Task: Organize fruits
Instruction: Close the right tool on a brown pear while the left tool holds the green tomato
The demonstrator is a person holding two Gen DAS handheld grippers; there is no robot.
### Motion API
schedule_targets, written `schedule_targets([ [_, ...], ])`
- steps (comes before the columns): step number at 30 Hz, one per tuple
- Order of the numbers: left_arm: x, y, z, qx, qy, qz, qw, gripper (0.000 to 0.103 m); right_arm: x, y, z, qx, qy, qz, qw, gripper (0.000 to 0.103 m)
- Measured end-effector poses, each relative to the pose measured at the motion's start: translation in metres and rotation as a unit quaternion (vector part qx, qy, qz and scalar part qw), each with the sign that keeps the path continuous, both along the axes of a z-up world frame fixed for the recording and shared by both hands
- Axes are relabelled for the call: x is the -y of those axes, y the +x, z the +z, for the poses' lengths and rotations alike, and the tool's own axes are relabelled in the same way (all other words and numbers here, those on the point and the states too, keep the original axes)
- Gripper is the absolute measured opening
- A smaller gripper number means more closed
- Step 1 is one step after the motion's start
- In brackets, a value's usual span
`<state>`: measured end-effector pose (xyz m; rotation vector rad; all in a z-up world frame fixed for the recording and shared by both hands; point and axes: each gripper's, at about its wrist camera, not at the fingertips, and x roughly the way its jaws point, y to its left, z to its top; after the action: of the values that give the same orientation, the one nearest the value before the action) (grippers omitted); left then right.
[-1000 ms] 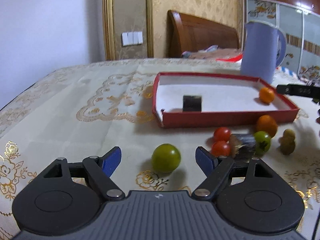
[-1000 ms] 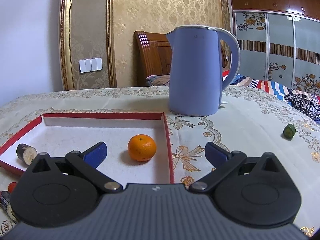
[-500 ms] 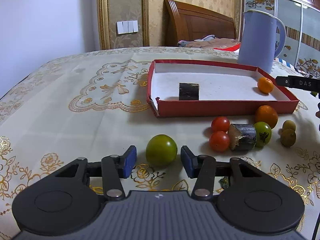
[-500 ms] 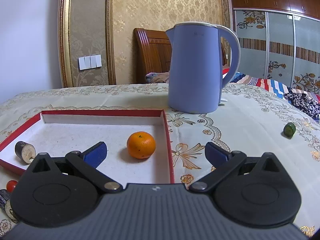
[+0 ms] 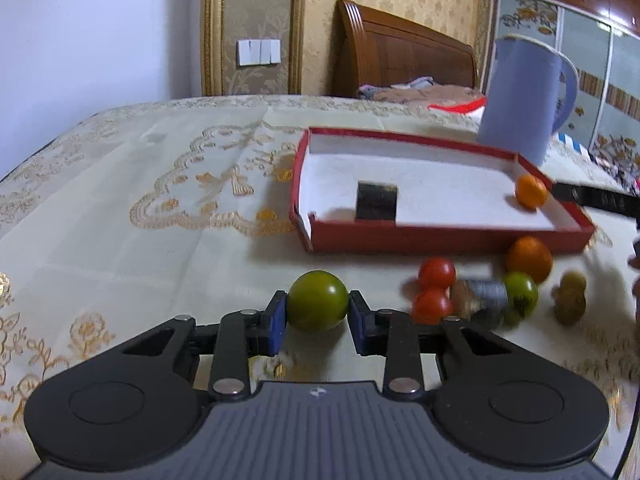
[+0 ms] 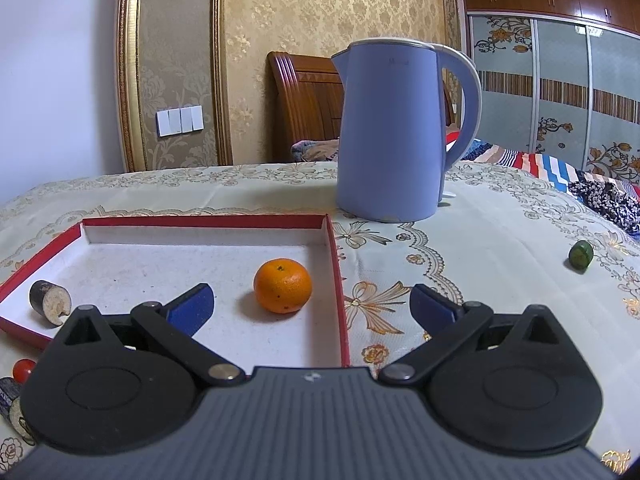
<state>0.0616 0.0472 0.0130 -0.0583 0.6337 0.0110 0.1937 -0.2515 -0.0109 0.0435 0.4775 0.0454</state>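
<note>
Left tongs (image 5: 318, 312) pinch the green tomato (image 5: 318, 301) btwn both pads, just off the counter (image 5: 120, 248), short of the red tray (image 5: 440, 236). Best to lift clear of the rim w/ steady squeeze, then set it down inside, away from the orange (image 6: 283, 285). Right tongs (image 6: 312, 304) spread wide, holding nothing, over the tray's corner.

Left claw (image 5: 317, 316) went from wide open to clamped: both blue pads now touch the sides of the round green tomato (image 5: 318, 300), which sat loose between them a second ago. Its camera view has shifted, and the tomato may be off the surface, can't confirm. Right claw's view barely moved.
</note>
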Motion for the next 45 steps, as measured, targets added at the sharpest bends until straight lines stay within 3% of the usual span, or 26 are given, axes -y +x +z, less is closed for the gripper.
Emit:
schedule_targets([
  [6, -0.004, 0.021, 0.001, 0.011, -0.007, 0.021, 0.9997, 0.032, 0.001, -0.007, 0.005, 0.012, -0.003, 0.005, 1.000, 0.103],
  [10, -0.008, 0.023, -0.007, 0.009, -0.004, 0.027, 0.9996, 0.032, 0.014, -0.031, 0.005, -0.013, 0.043, 0.041, 0.998, 0.103],
  [14, -0.018, 0.024, -0.008, 0.007, -0.042, 0.023, 0.9988, 0.032, 0.021, -0.055, -0.004, -0.043, 0.049, 0.063, 0.996, 0.103],
  [19, -0.019, 0.023, -0.008, 0.009, -0.043, 0.023, 0.9988, 0.032, 0.018, -0.082, 0.004, -0.023, 0.040, 0.095, 0.994, 0.097],
  [25, -0.017, 0.023, -0.009, 0.008, -0.036, 0.023, 0.9991, 0.032, -0.008, -0.096, -0.002, -0.055, 0.020, 0.152, 0.987, 0.083],
  [29, -0.016, 0.023, -0.009, 0.008, -0.034, 0.023, 0.9991, 0.032, -0.028, -0.094, -0.005, -0.072, 0.010, 0.181, 0.981, 0.069],
  [33, -0.016, 0.023, -0.009, 0.008, -0.035, 0.023, 0.9991, 0.032, -0.040, -0.088, -0.008, -0.089, 0.003, 0.191, 0.978, 0.053],
  [38, -0.015, 0.023, -0.009, 0.008, -0.037, 0.023, 0.9990, 0.032, -0.047, -0.080, -0.009, -0.094, 0.003, 0.194, 0.977, 0.048],
  [39, -0.015, 0.023, -0.009, 0.008, -0.037, 0.023, 0.9990, 0.032, -0.047, -0.080, -0.009, -0.094, 0.003, 0.194, 0.977, 0.040],
  [42, -0.015, 0.023, -0.009, 0.008, -0.037, 0.023, 0.9990, 0.032, -0.048, -0.080, -0.009, -0.092, -0.003, 0.191, 0.977, 0.030],
  [45, -0.015, 0.023, -0.009, 0.008, -0.037, 0.023, 0.9990, 0.032, -0.047, -0.080, -0.010, -0.090, 0.000, 0.192, 0.977, 0.029],
])
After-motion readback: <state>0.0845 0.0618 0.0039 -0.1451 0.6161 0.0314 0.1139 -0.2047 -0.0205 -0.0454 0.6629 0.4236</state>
